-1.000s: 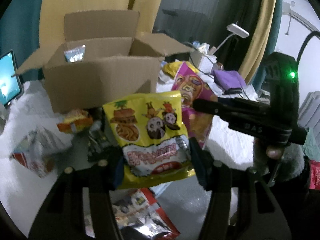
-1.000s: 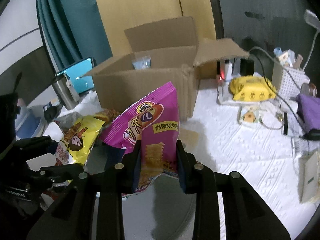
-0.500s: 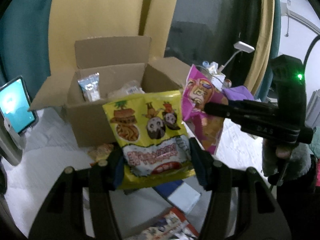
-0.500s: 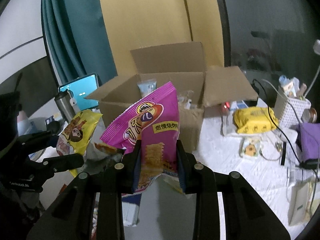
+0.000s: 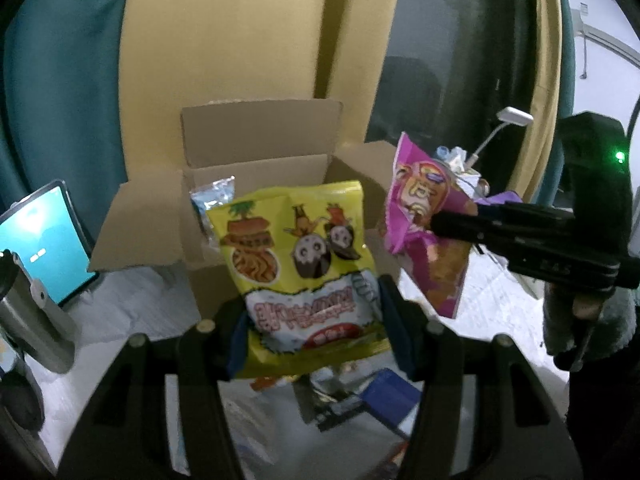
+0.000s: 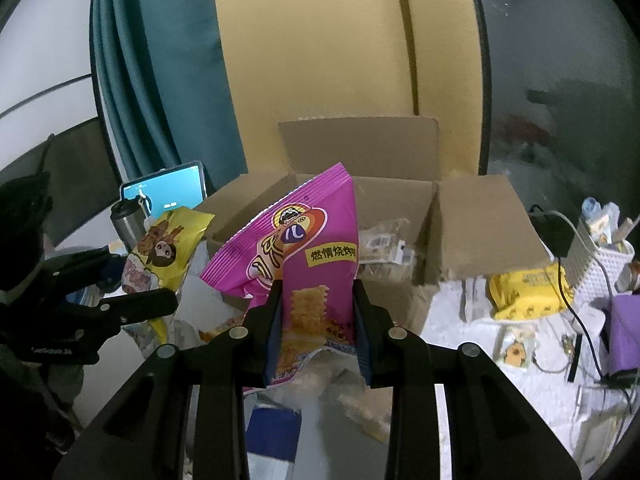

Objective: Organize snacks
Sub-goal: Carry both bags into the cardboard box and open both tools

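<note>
Left hand-held gripper (image 5: 312,320) clamps yellow bag (image 5: 300,264); right hand-held gripper (image 6: 318,328) clamps pink bag (image 6: 296,256). Box (image 6: 472,216) at 12 o'clock holds few packets; loose snacks remain below.

Teal curtain (image 6: 160,80) hung beside a yellow curtain (image 6: 320,40), dark window (image 6: 560,60) at right, white desk lamp (image 5: 514,117), dim room light.

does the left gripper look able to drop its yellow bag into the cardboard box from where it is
Probably yes. The left gripper holds the yellow bag in front of the cardboard box, whose flaps stand open; nothing visible blocks the way.
</note>
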The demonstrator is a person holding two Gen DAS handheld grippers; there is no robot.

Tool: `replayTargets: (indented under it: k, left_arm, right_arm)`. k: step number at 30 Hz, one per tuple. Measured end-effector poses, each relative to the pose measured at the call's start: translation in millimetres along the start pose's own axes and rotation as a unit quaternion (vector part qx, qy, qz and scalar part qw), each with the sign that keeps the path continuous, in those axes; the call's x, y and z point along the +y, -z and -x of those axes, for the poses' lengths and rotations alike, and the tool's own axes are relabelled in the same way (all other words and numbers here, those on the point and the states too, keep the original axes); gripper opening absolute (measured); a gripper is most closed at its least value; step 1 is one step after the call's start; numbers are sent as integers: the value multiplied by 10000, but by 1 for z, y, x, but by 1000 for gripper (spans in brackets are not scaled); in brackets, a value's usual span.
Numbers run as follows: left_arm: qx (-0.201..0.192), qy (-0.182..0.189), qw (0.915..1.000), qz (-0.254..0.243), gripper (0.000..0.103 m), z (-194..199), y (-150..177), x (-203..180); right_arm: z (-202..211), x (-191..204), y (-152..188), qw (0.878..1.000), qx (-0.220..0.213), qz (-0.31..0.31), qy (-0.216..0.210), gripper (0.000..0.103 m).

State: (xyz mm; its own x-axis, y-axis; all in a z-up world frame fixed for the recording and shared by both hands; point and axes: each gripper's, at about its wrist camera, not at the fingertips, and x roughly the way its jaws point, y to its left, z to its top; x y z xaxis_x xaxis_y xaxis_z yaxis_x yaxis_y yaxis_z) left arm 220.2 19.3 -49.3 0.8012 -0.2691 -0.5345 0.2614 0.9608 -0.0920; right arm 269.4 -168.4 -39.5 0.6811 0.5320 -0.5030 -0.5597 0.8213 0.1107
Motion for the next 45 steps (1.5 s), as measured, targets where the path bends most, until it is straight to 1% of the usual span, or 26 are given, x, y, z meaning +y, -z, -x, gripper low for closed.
replayTargets:
  k: [7, 13, 25, 28, 30, 31, 32, 33, 40, 45]
  left_arm:
    - [-29, -107, 9999, 31, 58, -18, -17, 21]
    - [-51, -194, 9997, 117, 58, -38, -31, 40]
    - [7, -395, 9980, 487, 59, -89, -63, 88]
    - [39, -358, 9973, 640, 62, -101, -68, 98]
    - [60, -328, 9966, 758, 66, -109, -71, 105]
    - [91, -398, 9955, 855, 68, -112, -71, 107]
    - [97, -384, 9952, 894, 75, -115, -72, 109]
    - [94, -365, 9950, 920, 79, -116, -72, 111]
    - [20, -356, 9940, 1037, 79, -116, -67, 117]
    - [-49, -395, 9943, 993, 79, -108, -72, 119]
  right_arm:
    - [-20, -2, -15, 10000, 33, 6, -4, 33]
    - [-37, -16, -25, 9999, 64, -72, 65, 33]
    - [-71, -46, -44, 9996, 66, -211, 170, 33]
    - [-79, -53, -49, 9995, 59, -253, 190, 33]
    - [-83, -57, -52, 9994, 57, -272, 201, 33]
    - [-85, -58, -52, 9994, 57, -284, 206, 33]
    - [-89, -59, -54, 9993, 59, -297, 207, 33]
    - [-91, -60, -55, 9993, 62, -303, 204, 33]
    - [-113, -53, -64, 9994, 117, -282, 136, 33]
    - [-133, -42, -65, 9994, 250, -244, 21, 33]
